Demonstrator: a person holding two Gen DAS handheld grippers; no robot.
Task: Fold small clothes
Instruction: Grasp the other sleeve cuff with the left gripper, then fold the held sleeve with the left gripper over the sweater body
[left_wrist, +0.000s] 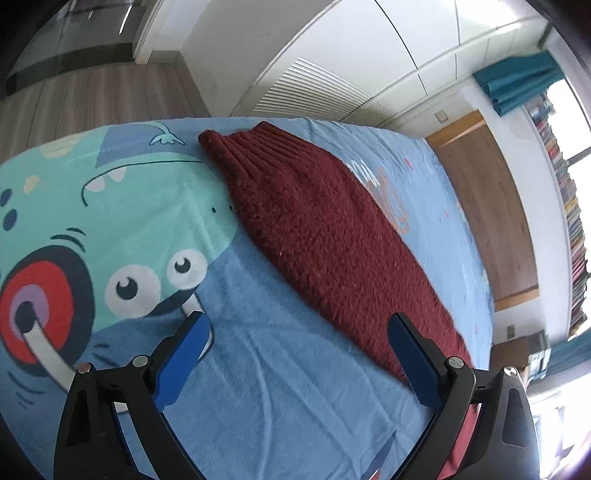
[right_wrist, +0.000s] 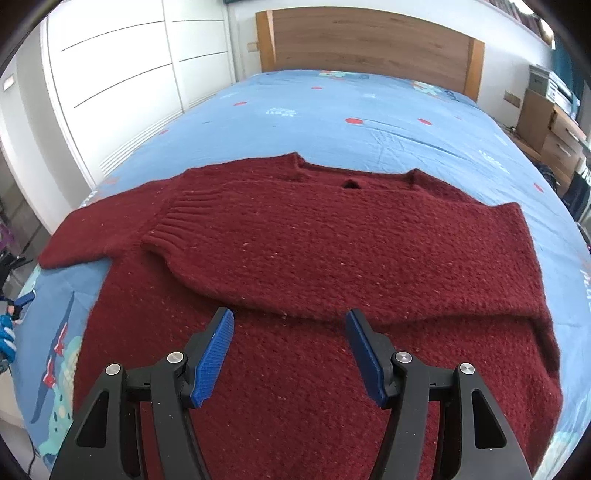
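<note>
The sweater is dark red knit, flecked with pale specks, with ribbed cuffs (ribbing clearest in the left wrist view). The bedsheet is light blue, printed with red dots, white sprigs and a teal cartoon creature with white eyes, dark pupils and a red-and-lilac ring. The left gripper and right gripper are black with blue pads and silver pins. The headboard is brown wood grain. The wardrobe is white. The curtain is teal.
</note>
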